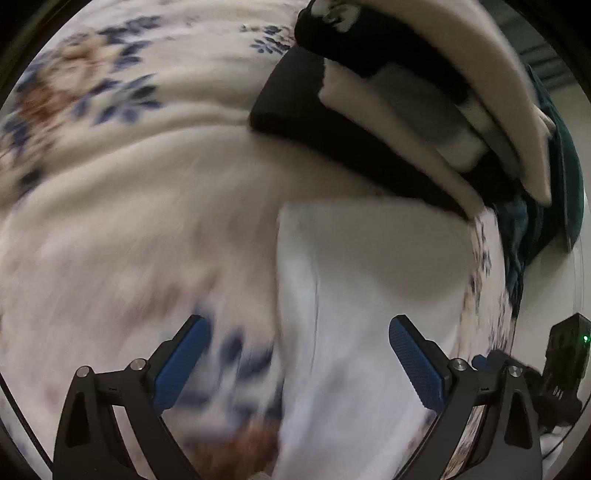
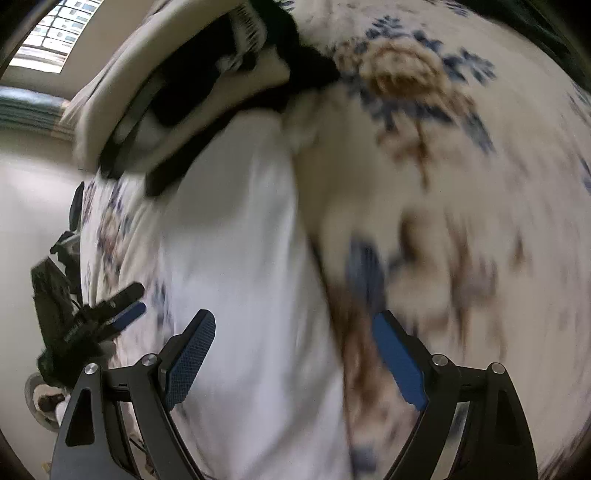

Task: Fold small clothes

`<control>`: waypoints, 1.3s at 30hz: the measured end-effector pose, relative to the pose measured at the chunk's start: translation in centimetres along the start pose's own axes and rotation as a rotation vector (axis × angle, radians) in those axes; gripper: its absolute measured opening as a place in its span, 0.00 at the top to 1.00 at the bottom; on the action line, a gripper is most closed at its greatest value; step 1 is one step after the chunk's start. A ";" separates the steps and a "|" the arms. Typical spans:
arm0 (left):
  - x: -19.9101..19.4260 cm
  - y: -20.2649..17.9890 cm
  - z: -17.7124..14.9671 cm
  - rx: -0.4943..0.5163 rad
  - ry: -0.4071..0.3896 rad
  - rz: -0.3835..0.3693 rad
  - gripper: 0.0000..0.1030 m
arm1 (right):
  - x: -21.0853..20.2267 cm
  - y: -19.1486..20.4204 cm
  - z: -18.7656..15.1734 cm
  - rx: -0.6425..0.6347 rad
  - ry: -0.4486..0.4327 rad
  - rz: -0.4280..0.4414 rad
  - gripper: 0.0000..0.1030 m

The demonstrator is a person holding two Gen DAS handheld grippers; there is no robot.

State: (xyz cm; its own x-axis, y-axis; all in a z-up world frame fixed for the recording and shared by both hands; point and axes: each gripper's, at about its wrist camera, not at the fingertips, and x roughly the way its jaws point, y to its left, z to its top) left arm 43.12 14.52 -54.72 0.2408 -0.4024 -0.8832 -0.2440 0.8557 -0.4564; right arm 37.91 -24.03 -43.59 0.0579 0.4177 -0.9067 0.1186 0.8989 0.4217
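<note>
Two grippers: both in view, each seen from its own wrist camera, both pointing steeply down at a bed.
Left gripper (image 1: 295, 365): fingers spread wide, nothing between the blue pads; the frame is smeared with motion blur.
Right gripper (image 2: 295, 365): fingers spread wide and empty; it also shows at the lower right edge of the left view, partly cut off.
White garment (image 1: 369, 280): lies flat on the bed below both grippers, folded to a long straight-edged shape; its near end runs out of frame under the fingers, and blur hides its seams, so the kind of garment cannot be told.
Bedspread (image 1: 129, 184): cream with blue and brown flowers; the print nearest the fingers is too smeared to read.
Stack of folded clothes (image 1: 424, 103): beyond the far end of the white garment, black, cream and grey layers; whether it touches the garment cannot be told.
Teal cloth (image 1: 561, 177): behind the stack at the bed's edge, mostly hidden.
Window (image 2: 55, 33): far corner of the right view, cut off by the lens rim.
</note>
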 end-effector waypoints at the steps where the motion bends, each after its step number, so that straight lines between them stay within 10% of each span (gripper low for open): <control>1: 0.9 0.1 1.0 -0.013 0.001 -0.001 0.03 | 0.6 -0.2 2.3 0.005 -0.001 0.015 0.13; 7: 2.4 -1.6 3.3 0.039 -0.048 -0.041 0.10 | 6.1 -1.5 10.9 0.035 0.058 0.140 0.13; 11: 3.4 -4.3 3.5 0.163 -0.028 0.004 0.77 | 9.6 -1.5 14.3 0.040 0.128 0.221 0.13; 14: 4.0 -4.7 3.5 0.180 -0.023 -0.009 0.88 | 10.4 -1.0 15.1 0.018 0.123 0.256 0.25; 17: 3.1 -4.7 3.2 0.195 -0.051 -0.036 0.90 | 10.6 -0.3 15.2 -0.003 0.139 0.258 0.87; 28: -4.0 -3.4 0.6 0.176 -0.150 -0.130 0.92 | 5.6 3.6 13.3 -0.110 0.052 0.319 0.89; 39: -10.1 -1.7 -8.5 0.076 -0.150 -0.200 0.91 | -0.5 7.4 2.3 -0.279 0.046 0.346 0.89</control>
State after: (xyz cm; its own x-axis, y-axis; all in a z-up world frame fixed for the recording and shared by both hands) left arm 33.10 14.34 -45.89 0.4156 -0.5184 -0.7473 -0.1071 0.7881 -0.6062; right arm 41.08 -17.90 -39.98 0.0024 0.7002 -0.7140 -0.1724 0.7036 0.6894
